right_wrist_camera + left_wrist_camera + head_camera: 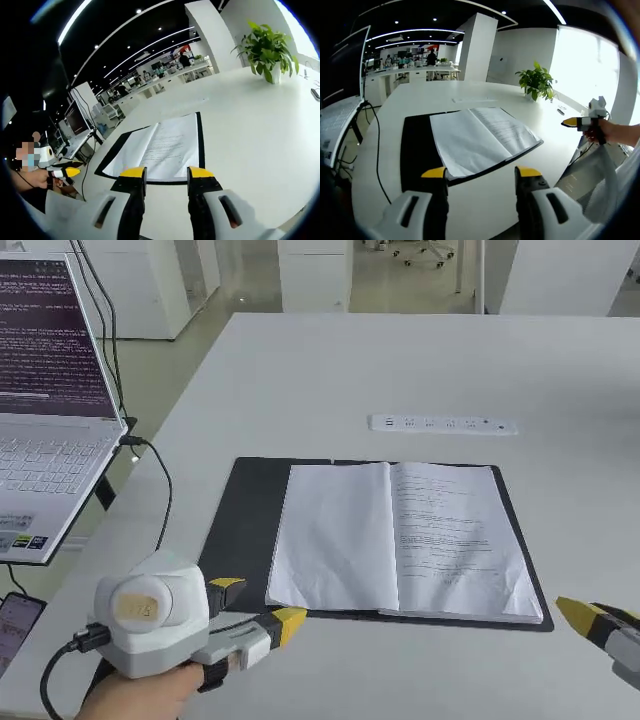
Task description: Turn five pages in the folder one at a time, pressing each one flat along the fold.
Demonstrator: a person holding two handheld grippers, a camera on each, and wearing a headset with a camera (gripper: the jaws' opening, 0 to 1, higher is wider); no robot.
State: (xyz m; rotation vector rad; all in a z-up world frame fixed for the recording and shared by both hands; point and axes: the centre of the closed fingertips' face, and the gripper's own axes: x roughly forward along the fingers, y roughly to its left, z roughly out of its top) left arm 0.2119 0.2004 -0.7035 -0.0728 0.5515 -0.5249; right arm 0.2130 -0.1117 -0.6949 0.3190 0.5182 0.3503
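The black folder (235, 530) lies open on the white table, a blank white page (335, 535) on its left and a printed page (450, 540) on its right. My left gripper (258, 602) hovers off the folder's near left corner, open, with nothing between its jaws. In the left gripper view it (481, 172) points at the folder (415, 145) just ahead. My right gripper (590, 618) is near the folder's front right corner. In the right gripper view it (166, 172) is open and empty, a short way from the folder (165, 145).
An open laptop (50, 440) stands at the left table edge, with a cable (162, 485) trailing from it and a phone (15, 625) below. A white power strip (443, 424) lies beyond the folder. A potted plant (536, 82) stands at the table's far end.
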